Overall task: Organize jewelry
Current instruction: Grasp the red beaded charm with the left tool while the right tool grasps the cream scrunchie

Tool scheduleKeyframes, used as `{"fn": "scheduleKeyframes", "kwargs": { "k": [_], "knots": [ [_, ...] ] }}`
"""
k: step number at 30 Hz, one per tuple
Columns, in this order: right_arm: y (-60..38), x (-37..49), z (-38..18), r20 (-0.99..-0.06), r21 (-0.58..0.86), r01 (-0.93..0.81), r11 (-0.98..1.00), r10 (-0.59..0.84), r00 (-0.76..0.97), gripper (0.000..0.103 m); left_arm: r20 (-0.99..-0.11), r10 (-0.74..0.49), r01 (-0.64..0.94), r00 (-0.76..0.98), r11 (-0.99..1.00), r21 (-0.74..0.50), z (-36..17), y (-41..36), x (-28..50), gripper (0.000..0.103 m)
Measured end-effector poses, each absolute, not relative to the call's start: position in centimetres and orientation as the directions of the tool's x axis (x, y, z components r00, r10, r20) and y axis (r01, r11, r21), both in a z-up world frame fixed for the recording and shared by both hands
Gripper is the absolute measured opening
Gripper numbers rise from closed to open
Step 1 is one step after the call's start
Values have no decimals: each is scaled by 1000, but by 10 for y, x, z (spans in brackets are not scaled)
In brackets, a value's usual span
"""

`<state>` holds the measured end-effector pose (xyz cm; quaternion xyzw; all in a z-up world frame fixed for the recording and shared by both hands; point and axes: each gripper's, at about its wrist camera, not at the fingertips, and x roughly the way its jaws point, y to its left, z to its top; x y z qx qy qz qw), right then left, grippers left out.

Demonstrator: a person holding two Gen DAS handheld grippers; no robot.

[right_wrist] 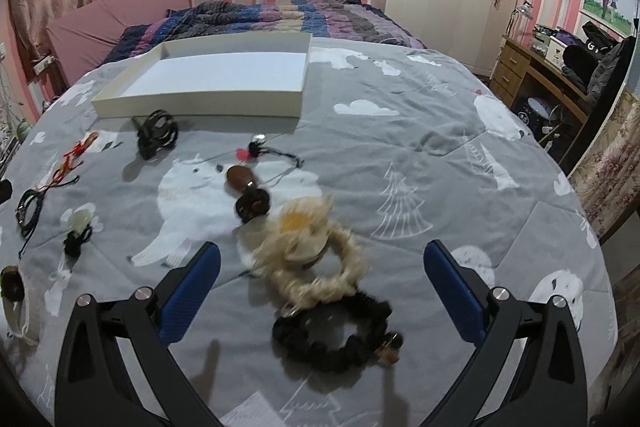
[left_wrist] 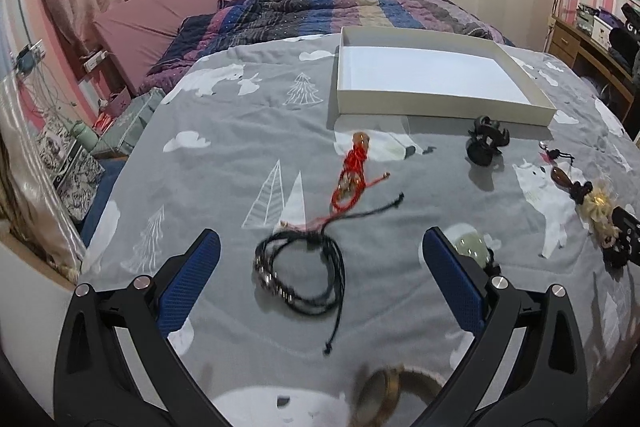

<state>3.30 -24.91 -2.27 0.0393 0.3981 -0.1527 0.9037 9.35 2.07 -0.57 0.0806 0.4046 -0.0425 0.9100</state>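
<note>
Jewelry lies scattered on a grey bedspread (left_wrist: 224, 163). My left gripper (left_wrist: 320, 247) is open above a black cord bracelet (left_wrist: 298, 271). Beyond it lie a red cord bracelet (left_wrist: 352, 175) and a black hair claw (left_wrist: 486, 141). An empty white box (left_wrist: 436, 99) sits farther back; it also shows in the right wrist view (right_wrist: 200, 103). My right gripper (right_wrist: 320, 259) is open over a cream scrunchie (right_wrist: 316, 259) and a black scrunchie (right_wrist: 336, 335). A brown pendant (right_wrist: 240, 177) lies just beyond them.
A jade-green piece (left_wrist: 470, 245) lies by my left gripper's right finger. A gold bangle (left_wrist: 384, 393) lies near the front edge. A striped quilt (left_wrist: 320, 11) is piled behind the box. A wooden desk (right_wrist: 560, 83) stands to the right of the bed.
</note>
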Motion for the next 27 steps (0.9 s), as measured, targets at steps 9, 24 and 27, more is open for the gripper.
{"fn": "scheduleKeyframes", "kwargs": {
  "k": [9,24,27],
  "knots": [
    [-259,55,-35,-762,-82,305,949,-257,594,101,-811,-61,202,582,977,72,-24,11,145,90],
    [-266,67,-48,-784,-78,299,951,-244,570,100,-866,-88,237,492,971,37,-52,1,187,57],
    [-265,70,-51,-797,-53,278,959,-208,567,89,-864,-90,243,496,969,39,-54,0,188,53]
  ]
}}
